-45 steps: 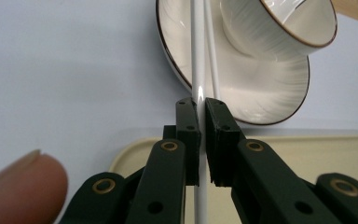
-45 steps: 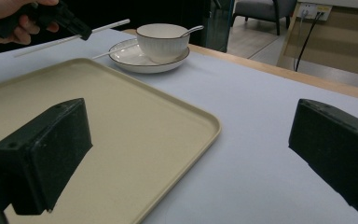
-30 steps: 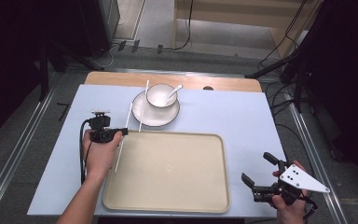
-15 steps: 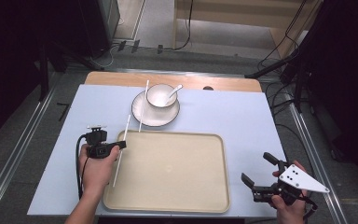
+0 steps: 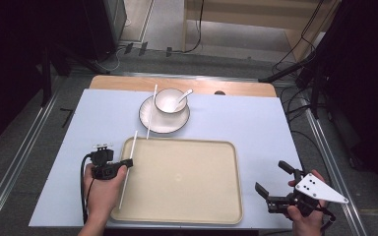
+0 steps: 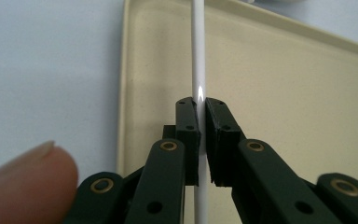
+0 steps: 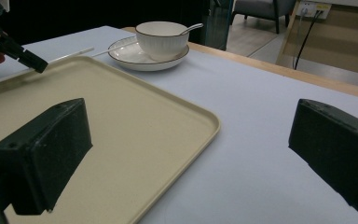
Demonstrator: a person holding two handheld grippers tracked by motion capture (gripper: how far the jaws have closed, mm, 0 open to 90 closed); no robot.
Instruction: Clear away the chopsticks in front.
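Observation:
My left gripper is shut on a thin white stick, gripping it near its middle. The stick hangs lengthwise just above the left rim of the beige tray. In the left gripper view the pads pinch the stick over the tray's inner edge. A second white stick rests across the plate, beside a white bowl with a spoon in it. My right gripper stands open by the tray's right front corner with nothing between its fingers.
The blue mat covers the table, with bare room to the right of the tray. In the right gripper view the bowl and plate stand beyond the tray. A wooden strip runs along the far edge.
My left hand has carried the stick toward the near side of the table along the tray's left rim and a little lower. The right gripper has stayed put.

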